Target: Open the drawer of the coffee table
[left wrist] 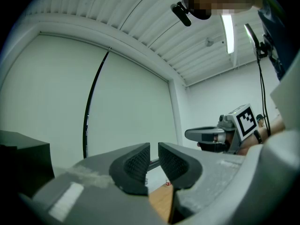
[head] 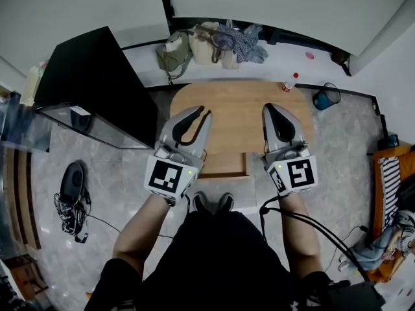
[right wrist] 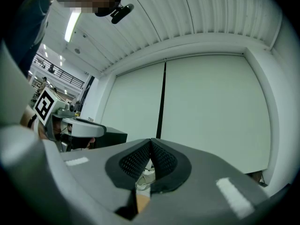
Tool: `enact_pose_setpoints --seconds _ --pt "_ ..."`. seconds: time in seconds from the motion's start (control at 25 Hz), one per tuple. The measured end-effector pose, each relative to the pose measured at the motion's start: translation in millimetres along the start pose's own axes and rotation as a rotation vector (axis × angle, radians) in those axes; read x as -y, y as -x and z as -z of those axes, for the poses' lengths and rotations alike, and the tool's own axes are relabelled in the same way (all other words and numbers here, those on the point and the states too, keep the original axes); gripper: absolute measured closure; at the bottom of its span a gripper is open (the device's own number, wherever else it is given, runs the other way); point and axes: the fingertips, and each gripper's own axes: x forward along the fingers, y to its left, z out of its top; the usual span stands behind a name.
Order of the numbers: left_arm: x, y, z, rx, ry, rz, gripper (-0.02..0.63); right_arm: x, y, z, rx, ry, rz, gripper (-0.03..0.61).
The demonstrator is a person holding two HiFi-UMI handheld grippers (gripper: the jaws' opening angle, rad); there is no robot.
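Note:
A light wooden coffee table point(head: 237, 105) stands in front of the person. Its drawer point(head: 225, 166) juts a little from the near edge, between the two hands. My left gripper point(head: 206, 114) hovers level over the table's left part, apart from the drawer. Its jaws are shut with nothing in them, and only a thin slit shows between the pads in the left gripper view point(left wrist: 154, 146). My right gripper point(head: 267, 109) hangs level over the table's right part, also clear of the drawer. In the right gripper view point(right wrist: 150, 142) its pads meet and hold nothing.
A black cabinet point(head: 97, 76) stands left of the table. Bags and clothes point(head: 207, 44) lie against the far wall. A red-capped bottle point(head: 290, 83) is at the table's far right corner, a blue bin point(head: 324, 98) beyond it. Cables point(head: 71, 206) lie on the floor at left.

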Motion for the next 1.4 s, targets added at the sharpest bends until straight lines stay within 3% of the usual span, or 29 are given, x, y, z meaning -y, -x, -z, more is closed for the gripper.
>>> enact_pose_setpoints --seconds 1.12,1.4 --pt "0 6 4 -0.018 0.002 -0.013 0.554 -2 10 8 -0.017 -0.027 -0.02 0.577" --pt "-2 5 9 -0.016 -0.037 0.001 0.554 -3 9 12 -0.024 -0.028 -0.019 0.577"
